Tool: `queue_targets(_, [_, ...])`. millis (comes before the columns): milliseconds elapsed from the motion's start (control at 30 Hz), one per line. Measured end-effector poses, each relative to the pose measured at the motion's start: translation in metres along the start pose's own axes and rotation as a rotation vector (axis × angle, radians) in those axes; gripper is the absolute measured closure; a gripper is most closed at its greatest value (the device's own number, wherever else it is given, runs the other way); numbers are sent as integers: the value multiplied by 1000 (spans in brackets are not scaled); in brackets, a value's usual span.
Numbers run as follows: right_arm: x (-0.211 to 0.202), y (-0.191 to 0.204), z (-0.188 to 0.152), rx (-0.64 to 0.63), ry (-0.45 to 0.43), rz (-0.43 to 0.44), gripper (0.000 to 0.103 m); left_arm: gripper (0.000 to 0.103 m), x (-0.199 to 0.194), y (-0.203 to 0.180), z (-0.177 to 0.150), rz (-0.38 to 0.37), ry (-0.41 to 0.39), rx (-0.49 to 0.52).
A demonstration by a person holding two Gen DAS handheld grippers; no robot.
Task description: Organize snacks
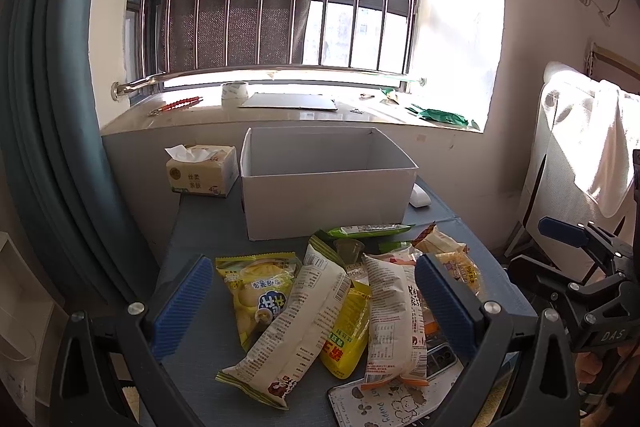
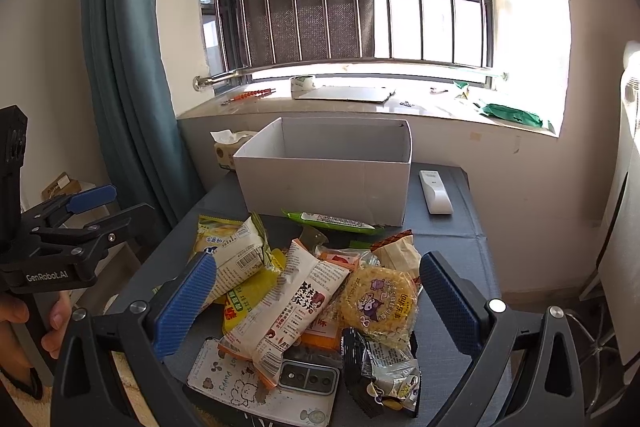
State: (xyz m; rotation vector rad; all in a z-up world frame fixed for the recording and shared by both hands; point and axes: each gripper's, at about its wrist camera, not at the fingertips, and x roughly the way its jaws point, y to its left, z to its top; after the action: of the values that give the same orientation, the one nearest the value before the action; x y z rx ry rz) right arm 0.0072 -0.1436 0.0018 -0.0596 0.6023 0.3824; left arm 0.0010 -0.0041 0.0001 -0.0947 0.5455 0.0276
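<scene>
A pile of snack packets (image 1: 320,307) lies on the dark grey table (image 1: 208,227), in front of an empty white box (image 1: 326,199). In the right wrist view the pile (image 2: 304,291) includes a white packet with red print (image 2: 288,311), a round yellow noodle snack (image 2: 378,301) and a green packet (image 2: 334,221) against the box (image 2: 324,183). My left gripper (image 1: 314,303) is open above the pile, holding nothing. My right gripper (image 2: 316,301) is open above the pile, holding nothing. Each gripper shows at the edge of the other's view.
A tissue pack (image 1: 202,173) stands left of the box. A white remote (image 2: 435,191) lies to its right. A phone (image 2: 308,375) and a printed case (image 2: 240,383) lie at the table's near edge. A windowsill (image 1: 280,115) runs behind; a teal curtain (image 1: 44,107) hangs left.
</scene>
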Motion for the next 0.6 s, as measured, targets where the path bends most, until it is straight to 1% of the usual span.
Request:
queue_targets(400, [2,0,-1,-8,19,-4,0,0,1,0,-1,5,4,-2])
queue_targets(567, [4,0,-2,-1,15,0,0,0,2,0,-2,11,6,3])
queue_targets(600, [5,0,-4,23,2,14,0,0,3,1,-3,10,11,4])
